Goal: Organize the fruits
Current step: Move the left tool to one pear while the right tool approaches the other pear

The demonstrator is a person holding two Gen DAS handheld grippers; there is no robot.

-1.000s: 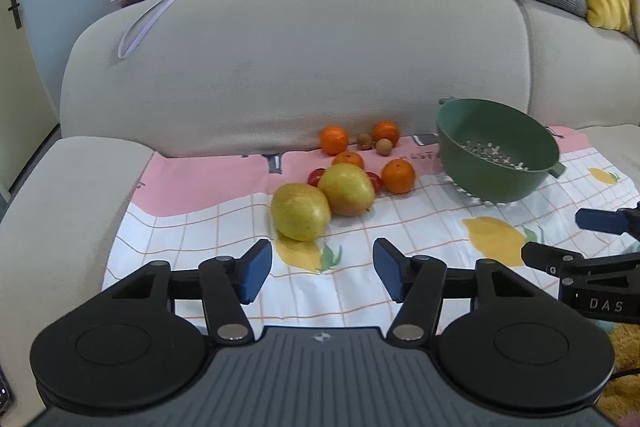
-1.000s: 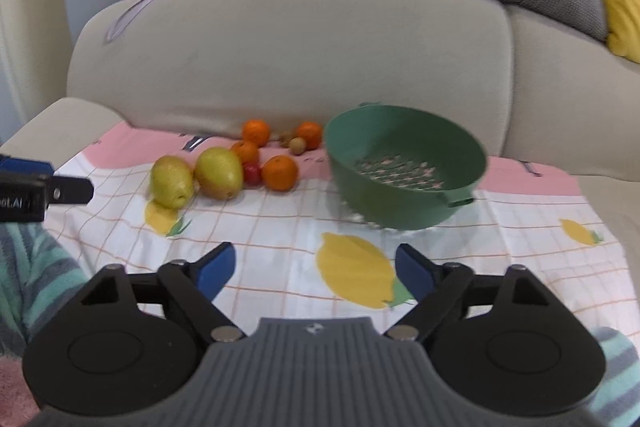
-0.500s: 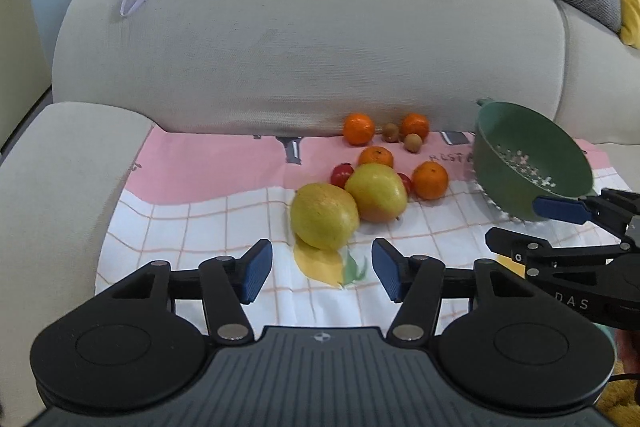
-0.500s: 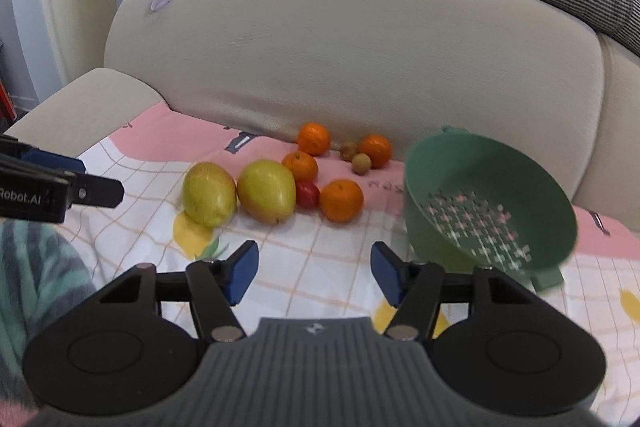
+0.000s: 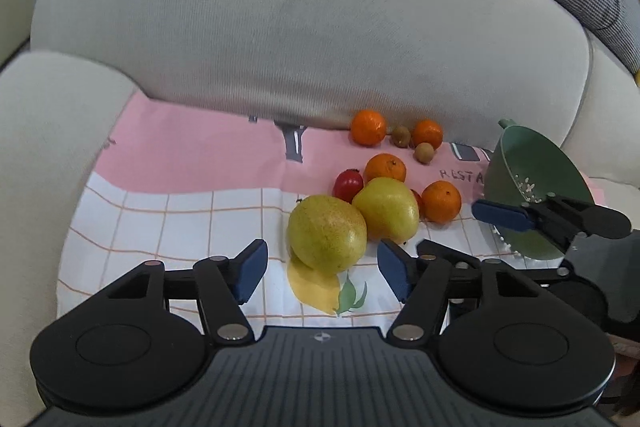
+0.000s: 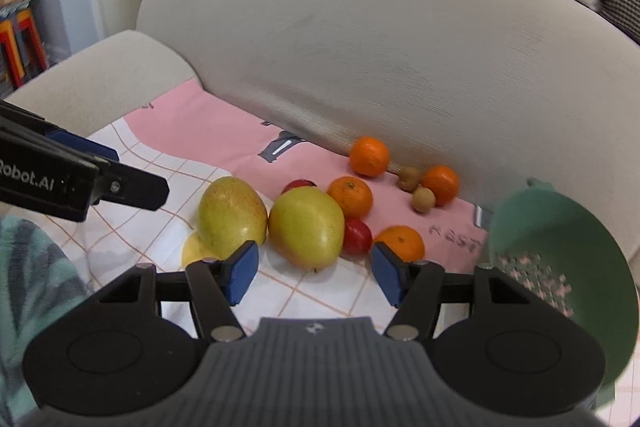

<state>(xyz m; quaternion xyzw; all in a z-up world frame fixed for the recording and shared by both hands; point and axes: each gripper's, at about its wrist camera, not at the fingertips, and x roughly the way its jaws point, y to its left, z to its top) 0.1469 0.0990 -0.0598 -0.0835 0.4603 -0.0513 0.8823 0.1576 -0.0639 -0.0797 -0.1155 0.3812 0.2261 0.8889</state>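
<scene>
Two yellow-green pears lie side by side on a printed cloth [image 5: 192,211] over the sofa seat. My left gripper [image 5: 322,269] is just short of the left pear [image 5: 326,233]; its jaws are opening and the pads do not touch the fruit. My right gripper [image 6: 314,271] stands open just short of the right pear [image 6: 306,225]. Behind the pears lie several oranges [image 5: 368,127] [image 6: 351,197], two red fruits [image 5: 348,183] [image 6: 356,235] and two small brown fruits [image 5: 424,151] [image 6: 423,199]. An empty green colander [image 5: 532,187] [image 6: 560,267] is at the right.
The sofa backrest [image 5: 320,27] rises close behind the fruits and the armrest [image 5: 48,131] bounds the left side. One blue pad [image 5: 504,215] of the right gripper crosses in front of the colander. The left gripper's fingers [image 6: 132,187] reach in beside the left pear.
Both grippers have come closer to the pears and now look down on them more steeply. The left jaws stand wider than before. The right jaws are narrower than a second ago.
</scene>
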